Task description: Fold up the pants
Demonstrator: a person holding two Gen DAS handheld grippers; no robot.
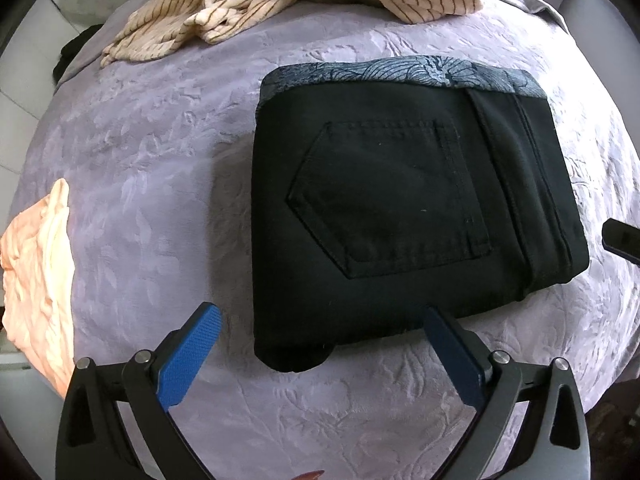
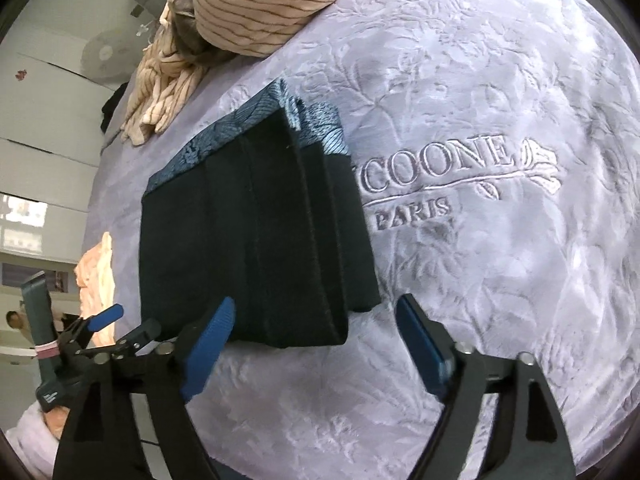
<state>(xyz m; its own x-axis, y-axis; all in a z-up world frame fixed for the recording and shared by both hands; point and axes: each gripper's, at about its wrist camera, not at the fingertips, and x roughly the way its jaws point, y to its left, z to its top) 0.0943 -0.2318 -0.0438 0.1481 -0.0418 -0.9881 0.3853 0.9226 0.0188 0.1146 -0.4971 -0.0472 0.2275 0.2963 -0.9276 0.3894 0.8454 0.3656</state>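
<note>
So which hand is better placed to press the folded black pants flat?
Probably the left: its open tool points down over the near edge of the folded black pants. The right tool sits at a corner, mostly over the blanket.

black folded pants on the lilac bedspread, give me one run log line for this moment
black folded pants: flat on lilac embossed bedspread | left gripper: open, empty | right gripper: open, empty
</note>
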